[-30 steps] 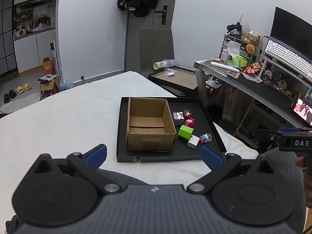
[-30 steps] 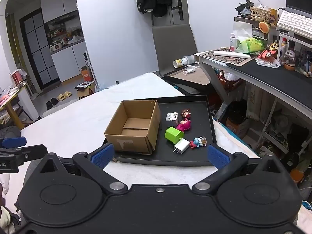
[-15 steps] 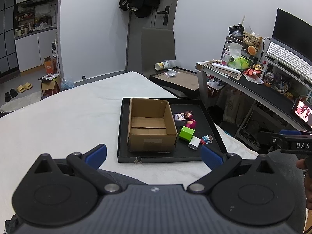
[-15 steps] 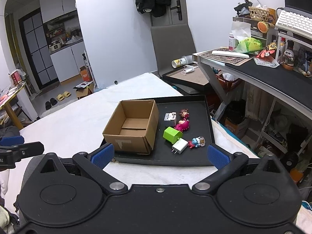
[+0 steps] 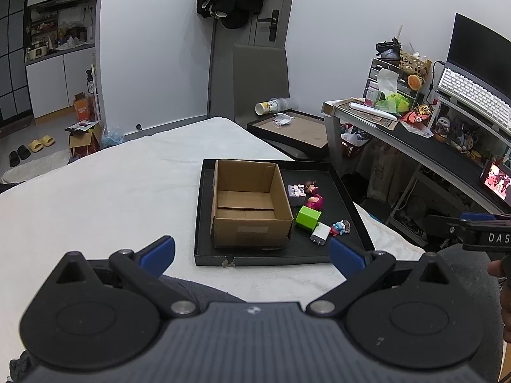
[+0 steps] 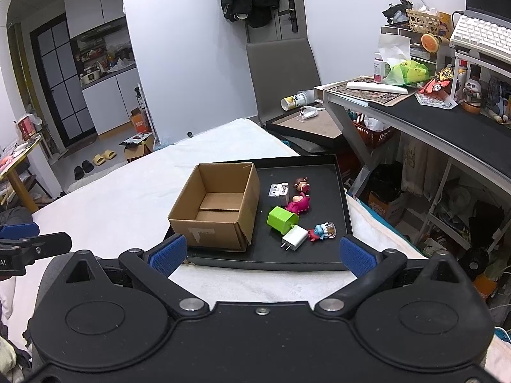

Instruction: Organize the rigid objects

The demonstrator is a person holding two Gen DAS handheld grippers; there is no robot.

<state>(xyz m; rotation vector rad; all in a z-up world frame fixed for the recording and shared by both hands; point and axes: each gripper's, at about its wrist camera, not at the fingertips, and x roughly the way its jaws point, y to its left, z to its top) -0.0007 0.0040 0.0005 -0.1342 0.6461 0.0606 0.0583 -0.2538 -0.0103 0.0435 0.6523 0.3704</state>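
Left tongs: spread wide, empty, short of the tray's near edge.
Right tongs: spread wide, empty, short of the same edge.
Tray: black, on a white bed, at its right side.
Box: open cardboard, empty, filling the tray's left part.
Small things: green cube, white plug, pink toy, blue figure, all right of the box.
Right view only: tape on the box front, plug's prongs.
Left view only: box floor flaps.
Open room: bare bed left of the tray; cluttered table to its right.
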